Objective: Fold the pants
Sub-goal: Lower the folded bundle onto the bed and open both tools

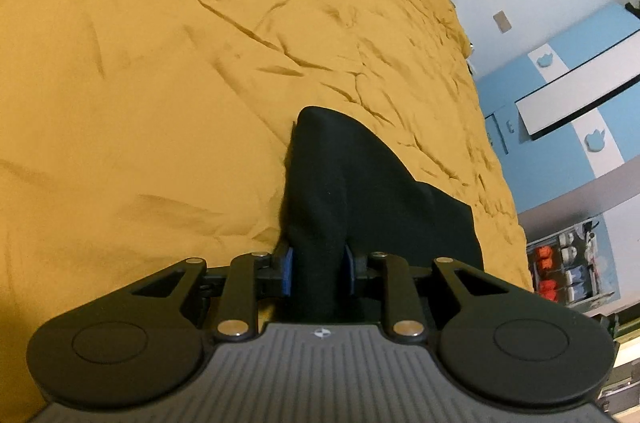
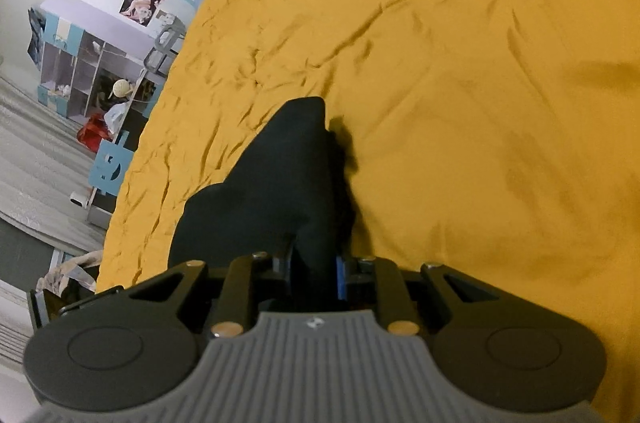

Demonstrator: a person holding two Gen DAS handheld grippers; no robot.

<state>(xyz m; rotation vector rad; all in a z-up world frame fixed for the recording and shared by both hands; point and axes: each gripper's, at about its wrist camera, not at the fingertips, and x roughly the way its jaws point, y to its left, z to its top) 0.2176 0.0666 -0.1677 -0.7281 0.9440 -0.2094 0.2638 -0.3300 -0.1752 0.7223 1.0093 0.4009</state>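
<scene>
The black pants [image 1: 340, 183] hang in front of my left gripper [image 1: 318, 273], which is shut on a bunched fold of the cloth between its blue pads. The cloth drapes away to the right, above the yellow bedspread [image 1: 160, 83]. In the right wrist view my right gripper [image 2: 314, 273] is shut on another bunch of the black pants [image 2: 280, 183], which drape away to the left above the yellow bedspread [image 2: 480, 83]. Both grips hold the cloth lifted off the bed. The rest of the pants is hidden below the grippers.
The wrinkled bedspread fills most of both views. In the left view a blue and white cabinet [image 1: 580, 83] and a shelf of boxes [image 1: 568, 271] stand past the bed's right edge. In the right view a shelf unit [image 2: 88, 71] and floor clutter lie left of the bed.
</scene>
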